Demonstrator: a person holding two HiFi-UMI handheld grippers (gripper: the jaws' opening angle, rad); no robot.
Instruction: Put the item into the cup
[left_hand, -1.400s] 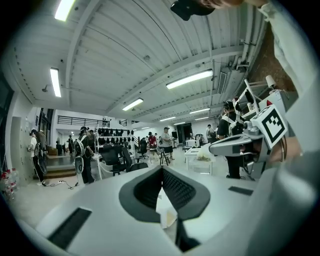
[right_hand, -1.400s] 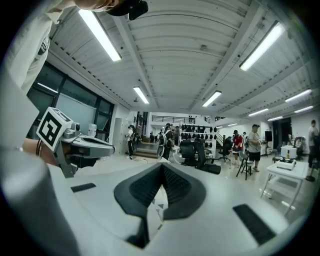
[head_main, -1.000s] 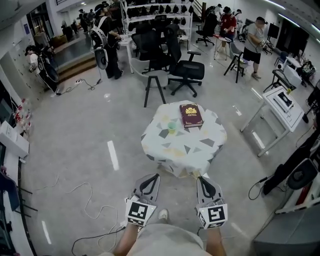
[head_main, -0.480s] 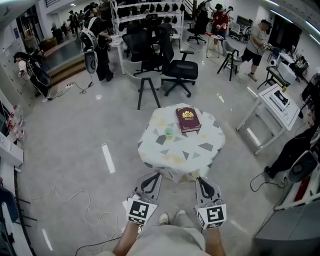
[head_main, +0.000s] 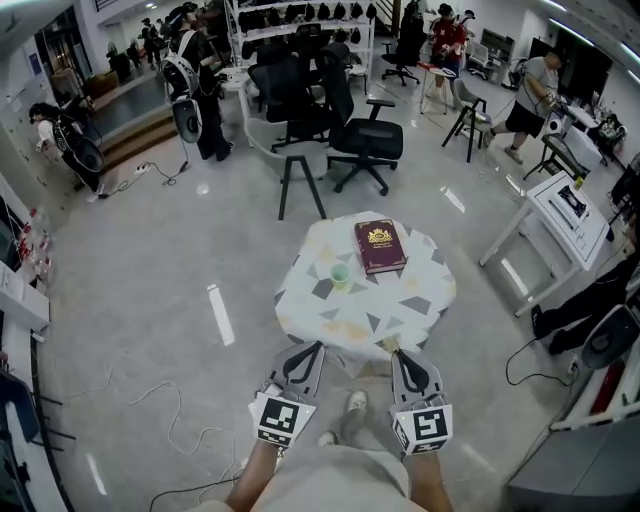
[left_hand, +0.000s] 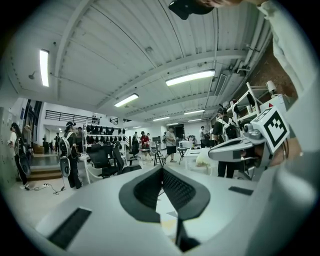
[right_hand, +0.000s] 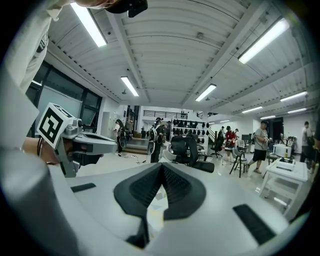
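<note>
Head view: small round green cup (head_main: 340, 273) just left of the rectangular maroon book (head_main: 380, 246); left gripper (head_main: 312, 350) and right gripper (head_main: 399, 356) fingers closed, empty.

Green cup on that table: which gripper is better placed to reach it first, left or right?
Probably left: the left gripper sits nearer the green cup; the right gripper faces the book. Both hang shut and empty, short of the table.

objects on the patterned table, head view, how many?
2. A green cup stands left of centre on the table. A dark red book lies flat to its right, nearer the far edge. Anything smaller wouldn't show at this distance.
</note>
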